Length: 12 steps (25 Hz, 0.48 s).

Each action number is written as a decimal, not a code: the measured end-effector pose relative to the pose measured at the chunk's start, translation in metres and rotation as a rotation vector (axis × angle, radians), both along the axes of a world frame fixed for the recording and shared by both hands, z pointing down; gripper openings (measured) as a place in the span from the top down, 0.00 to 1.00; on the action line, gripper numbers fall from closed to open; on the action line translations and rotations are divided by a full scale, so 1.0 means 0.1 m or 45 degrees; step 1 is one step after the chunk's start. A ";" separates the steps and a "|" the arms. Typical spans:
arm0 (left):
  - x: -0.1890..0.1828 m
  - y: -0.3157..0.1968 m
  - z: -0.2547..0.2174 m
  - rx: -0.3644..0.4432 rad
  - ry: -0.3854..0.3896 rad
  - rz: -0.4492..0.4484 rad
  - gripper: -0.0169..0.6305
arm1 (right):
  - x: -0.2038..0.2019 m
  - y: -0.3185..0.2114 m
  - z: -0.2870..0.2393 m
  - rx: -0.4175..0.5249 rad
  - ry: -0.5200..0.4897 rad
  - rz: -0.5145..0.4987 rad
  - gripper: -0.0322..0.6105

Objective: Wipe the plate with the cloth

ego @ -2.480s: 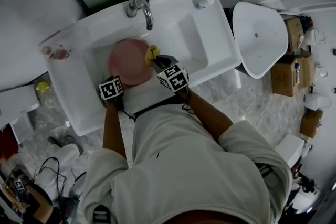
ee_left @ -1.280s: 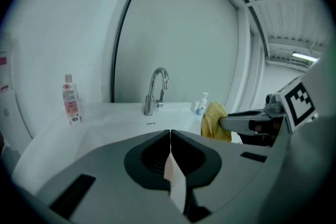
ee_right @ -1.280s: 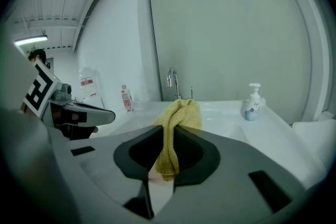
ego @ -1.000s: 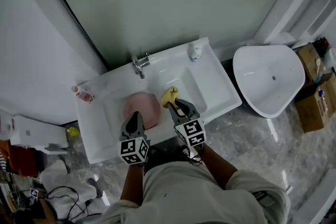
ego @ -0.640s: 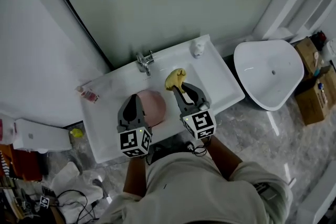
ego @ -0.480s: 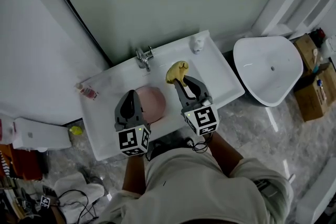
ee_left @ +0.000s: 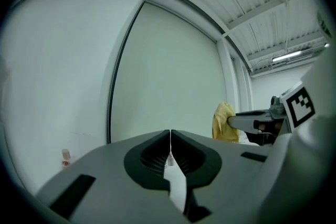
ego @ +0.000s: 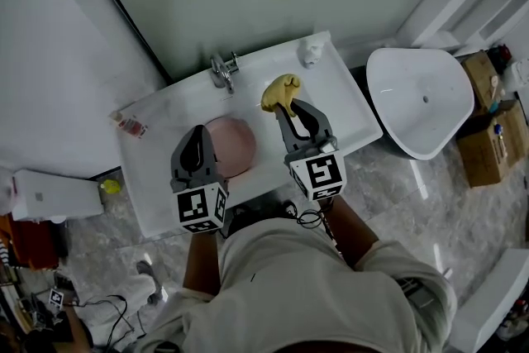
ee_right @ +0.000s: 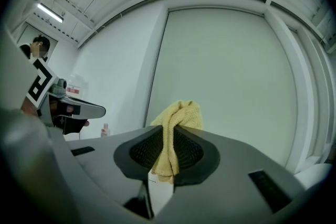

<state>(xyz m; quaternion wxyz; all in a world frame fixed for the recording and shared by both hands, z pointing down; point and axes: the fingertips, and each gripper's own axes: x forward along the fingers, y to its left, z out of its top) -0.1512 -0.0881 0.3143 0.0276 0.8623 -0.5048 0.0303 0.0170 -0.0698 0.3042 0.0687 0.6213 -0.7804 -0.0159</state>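
Observation:
A pink plate (ego: 235, 143) lies in the basin of the white sink (ego: 165, 132). My right gripper (ego: 285, 107) is raised above the sink and shut on a yellow cloth (ego: 279, 92), which bunches out past its jaw tips; the cloth (ee_right: 174, 128) shows pinched between the jaws in the right gripper view. My left gripper (ego: 197, 141) is raised too, at the plate's left edge in the head view, jaws closed together with nothing in them (ee_left: 170, 150). From the left gripper view the cloth (ee_left: 226, 122) hangs off the other gripper at right.
A chrome tap (ego: 221, 70) stands at the sink's back rim. A small bottle (ego: 126, 124) lies on the left ledge, a white soap dispenser (ego: 310, 52) at the back right. A white tub-like fixture (ego: 417, 99) and cardboard boxes (ego: 488, 146) stand to the right.
Both grippers have lifted up out of the sink, away from the plate, the right one carrying the cloth. The head camera has risen and pulled back.

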 end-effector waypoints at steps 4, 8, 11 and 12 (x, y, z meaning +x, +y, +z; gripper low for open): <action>0.02 -0.03 0.01 -0.003 -0.008 0.000 0.94 | 0.04 -0.03 0.03 -0.007 0.015 0.009 0.86; 0.05 -0.04 0.04 -0.013 -0.018 0.004 0.94 | 0.06 -0.04 0.05 -0.014 0.017 0.010 0.86; 0.07 -0.04 0.05 -0.020 -0.024 0.008 0.94 | 0.08 -0.05 0.06 -0.017 0.019 0.016 0.86; 0.07 -0.04 0.05 -0.019 -0.025 0.007 0.94 | 0.09 -0.06 0.07 -0.017 0.022 0.016 0.86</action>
